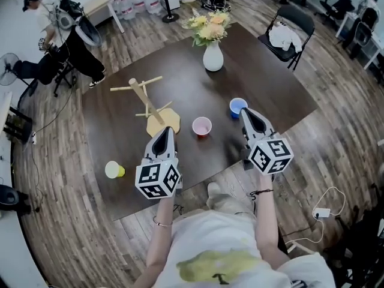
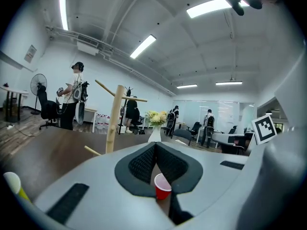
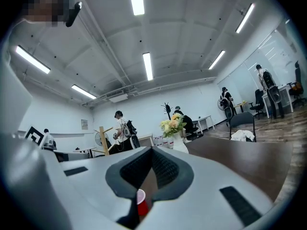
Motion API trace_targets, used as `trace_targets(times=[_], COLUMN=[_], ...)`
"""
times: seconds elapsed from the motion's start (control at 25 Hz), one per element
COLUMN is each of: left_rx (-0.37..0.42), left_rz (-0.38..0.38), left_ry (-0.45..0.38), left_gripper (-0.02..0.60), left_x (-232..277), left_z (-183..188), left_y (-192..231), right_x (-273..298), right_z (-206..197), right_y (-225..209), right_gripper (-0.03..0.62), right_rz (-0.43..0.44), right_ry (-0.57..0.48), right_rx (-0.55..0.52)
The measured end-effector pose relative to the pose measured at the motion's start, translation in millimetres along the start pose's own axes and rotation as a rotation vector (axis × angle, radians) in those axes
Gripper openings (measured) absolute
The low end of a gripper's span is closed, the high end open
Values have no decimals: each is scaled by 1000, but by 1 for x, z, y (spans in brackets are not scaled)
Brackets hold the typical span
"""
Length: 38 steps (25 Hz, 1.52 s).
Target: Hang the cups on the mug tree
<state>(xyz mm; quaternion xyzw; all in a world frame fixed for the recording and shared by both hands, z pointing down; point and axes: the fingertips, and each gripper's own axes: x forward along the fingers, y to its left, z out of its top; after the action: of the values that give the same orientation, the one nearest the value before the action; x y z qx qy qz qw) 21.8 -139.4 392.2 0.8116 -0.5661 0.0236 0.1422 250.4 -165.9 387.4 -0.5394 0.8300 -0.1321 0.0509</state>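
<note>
One tapered plastic cup [image 1: 201,126], wooden mug tree [image 1: 146,101]

Head view: left gripper [image 1: 164,131] is covering the near edge of the mug tree's [image 1: 145,101] base. Right gripper [image 1: 246,111] is overlapping the blue cup's [image 1: 236,105] right side.
Left gripper view: gripper body is hiding the red cup's [image 2: 162,188] bottom and clipping the yellow cup [image 2: 13,182].
Right gripper view: gripper body is hiding part of the red cup and the mug tree's lower post.
</note>
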Motion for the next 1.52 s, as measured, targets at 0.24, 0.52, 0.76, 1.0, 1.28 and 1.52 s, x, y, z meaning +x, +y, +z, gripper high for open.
trace_targets(times=[0.24,0.52,0.76,1.0,1.28,1.52], left_rx=[-24,-37,-43,-73,-88,-91], left_rz=[-4,3,7,-12,-39,-40], left_ry=[38,118,198,261,304,323], left_gripper=[23,23,23,23,23,23], left_x=[27,41,50,60,64,64], left_z=[-17,-40,-58,-83,-99,-104], left_y=[-8,-6,3,10,10,13], right_x=[7,18,27,41,56,68], right_z=[-19,-51,-90,-119,-141,-154], right_y=[-32,-47,-65,-82,-96,-108], right_gripper=[21,21,29,194,339,364], right_rz=[-26,-90,-175,-239,-283,-312], right_ry=[52,71,167,221,261,292], right_rx=[-17,-19,-40,-29,-53,-93])
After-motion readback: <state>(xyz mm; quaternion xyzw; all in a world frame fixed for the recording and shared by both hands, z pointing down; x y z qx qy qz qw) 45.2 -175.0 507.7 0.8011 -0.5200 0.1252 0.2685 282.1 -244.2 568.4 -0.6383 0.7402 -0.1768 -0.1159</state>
